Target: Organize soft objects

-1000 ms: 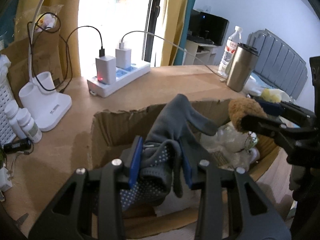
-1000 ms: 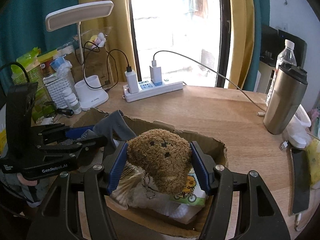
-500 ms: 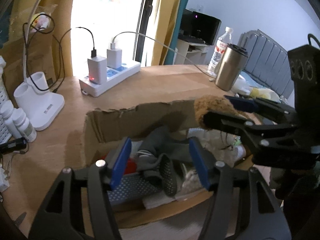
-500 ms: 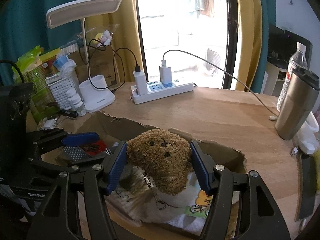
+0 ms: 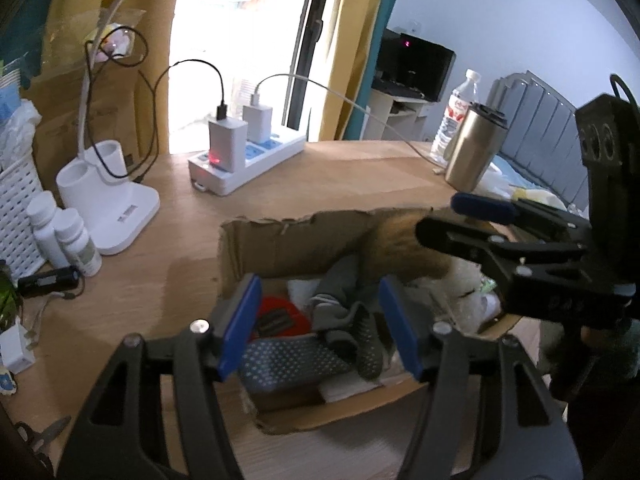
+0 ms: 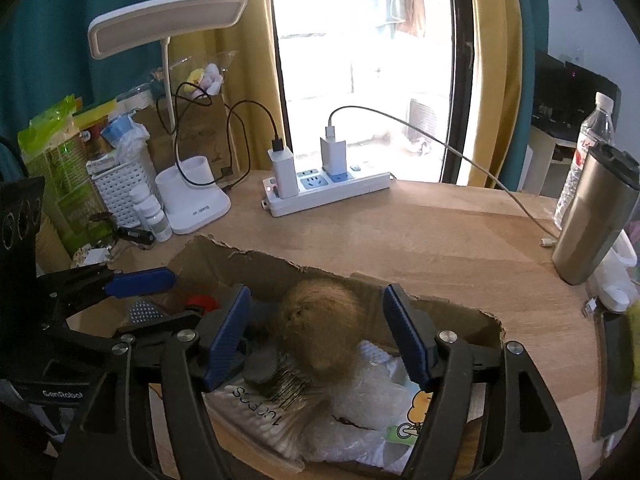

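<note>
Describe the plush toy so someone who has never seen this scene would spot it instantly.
Find the cardboard box at the table's near edge. The plush toy lies inside on plastic bags, between the open right gripper fingers. It is the only brown, fuzzy, rounded item there.

Wooden table (image 6: pixel 420 240) carries torn cardboard box (image 6: pixel 452 316), white power strip (image 6: pixel 332 192), lamp base (image 6: pixel 196 204), steel tumbler (image 6: pixel 592 216), pill bottles (image 5: pixel 72 236).

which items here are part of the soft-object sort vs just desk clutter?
In the job:
- brown plush toy, in the cardboard box
- grey glove, in the same box
- left gripper and right gripper, both open over the box

Just lying about:
- power strip
- desk lamp
- steel tumbler
- water bottle
- pill bottles
</note>
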The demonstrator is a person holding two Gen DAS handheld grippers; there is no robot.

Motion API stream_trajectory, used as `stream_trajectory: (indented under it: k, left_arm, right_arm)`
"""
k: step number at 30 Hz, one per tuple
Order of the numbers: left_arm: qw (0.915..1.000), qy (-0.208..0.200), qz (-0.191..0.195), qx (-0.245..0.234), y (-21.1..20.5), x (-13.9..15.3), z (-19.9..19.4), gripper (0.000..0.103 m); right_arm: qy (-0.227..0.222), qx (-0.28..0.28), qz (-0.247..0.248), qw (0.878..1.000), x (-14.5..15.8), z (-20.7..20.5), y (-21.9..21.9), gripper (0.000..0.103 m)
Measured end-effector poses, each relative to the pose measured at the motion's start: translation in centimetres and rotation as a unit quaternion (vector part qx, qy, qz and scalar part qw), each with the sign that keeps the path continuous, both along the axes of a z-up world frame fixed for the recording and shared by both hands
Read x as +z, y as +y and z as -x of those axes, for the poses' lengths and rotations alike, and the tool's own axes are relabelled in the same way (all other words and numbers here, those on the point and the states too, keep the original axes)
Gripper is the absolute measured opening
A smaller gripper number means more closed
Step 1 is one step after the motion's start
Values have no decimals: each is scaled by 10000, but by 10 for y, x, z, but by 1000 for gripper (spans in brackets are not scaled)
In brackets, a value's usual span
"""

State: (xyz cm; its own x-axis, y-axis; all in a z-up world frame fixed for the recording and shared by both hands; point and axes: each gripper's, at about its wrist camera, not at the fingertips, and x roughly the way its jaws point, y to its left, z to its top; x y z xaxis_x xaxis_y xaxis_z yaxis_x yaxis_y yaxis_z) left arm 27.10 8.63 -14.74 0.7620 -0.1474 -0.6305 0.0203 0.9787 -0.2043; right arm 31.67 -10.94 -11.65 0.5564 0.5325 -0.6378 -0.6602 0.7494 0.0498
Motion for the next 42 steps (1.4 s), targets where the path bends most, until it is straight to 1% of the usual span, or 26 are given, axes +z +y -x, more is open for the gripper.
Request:
stream_trajectory:
  k: [1,3,5,11,21,37,38,39,41,42]
  left_arm:
    - [10000,-19,13,19,2,1,2,64]
    - [10000,-60,36,49,4,2,5,69]
    - [9999,-93,62,67,6,3,9,70]
    - [9996,-235,71,111,6,13,20,71]
    - [9981,-576,-50,199,-1,36,48,73]
    - [9944,-1029,-234,94,-26,71,91,74]
    - [9941,-1056,-240,91,-28,73,93,76]
    - [9937,-1089,-248,84,-30,75,97,85]
    - [9930,-1149,-255,68,-33,80,102,94]
    - [9926,-1189,-256,57,-34,82,106,94]
  right_arm:
    - [-16,-20,3,10000,1,1,0,75]
    - [-42,-50,16,10000,3,3,-1,75]
    - [-58,-61,24,10000,5,6,-2,75]
    - [-129,-124,-1,9998,13,16,-7,75]
    - [-291,-181,-73,9994,29,43,-22,75]
    - [-647,-327,-189,9972,56,88,-54,75]
    - [-674,-338,-199,9970,58,91,-57,75]
    - [-705,-352,-209,9967,60,94,-59,75]
    - [-771,-377,-229,9960,64,101,-64,75]
    - [-795,-386,-234,9958,66,103,-66,75]
